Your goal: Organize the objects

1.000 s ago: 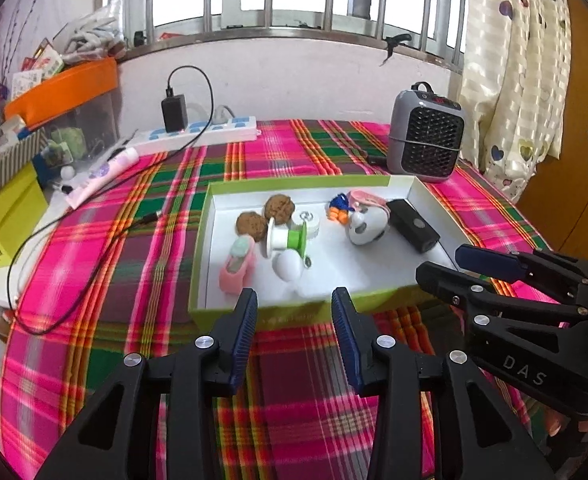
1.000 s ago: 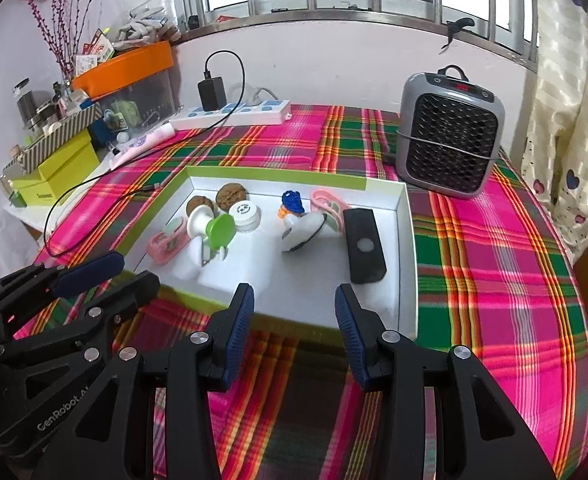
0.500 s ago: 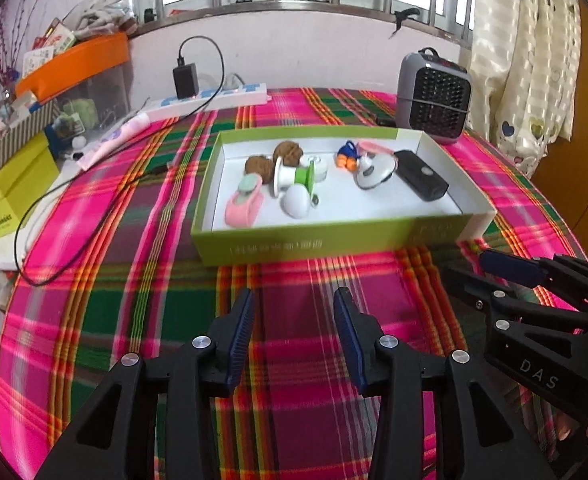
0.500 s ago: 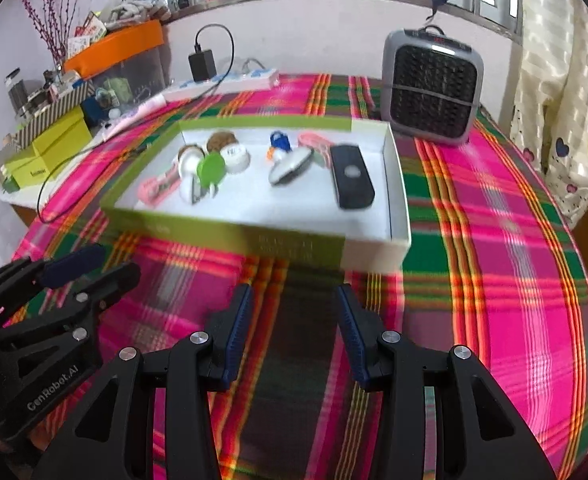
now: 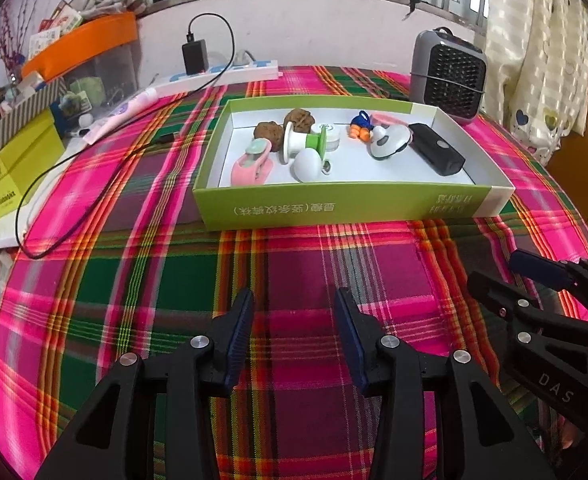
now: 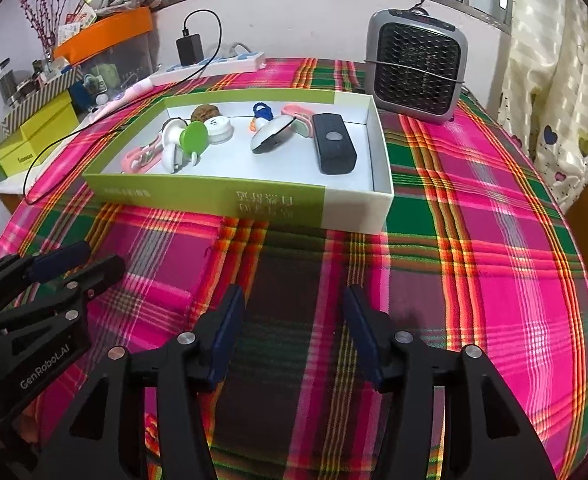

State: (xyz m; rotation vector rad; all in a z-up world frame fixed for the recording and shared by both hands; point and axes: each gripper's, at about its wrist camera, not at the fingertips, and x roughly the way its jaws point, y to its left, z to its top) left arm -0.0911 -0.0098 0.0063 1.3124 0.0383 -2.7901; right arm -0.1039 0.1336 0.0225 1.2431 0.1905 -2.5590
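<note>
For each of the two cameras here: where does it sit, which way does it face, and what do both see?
Left wrist: on the left gripper, looking forward and down at the green box; the right gripper shows at right.
Right wrist: on the right gripper, same aim; left gripper at left.
Shared: box, heater, plaid cloth. Both grippers empty, jaws just opened wider.

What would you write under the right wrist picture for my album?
Open right gripper hovers over the plaid tablecloth before a green box of small things.

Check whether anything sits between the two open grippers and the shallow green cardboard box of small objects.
Nothing visible does. Only bare plaid tablecloth lies between the left gripper, the right gripper and the green box; both hold nothing.
</note>
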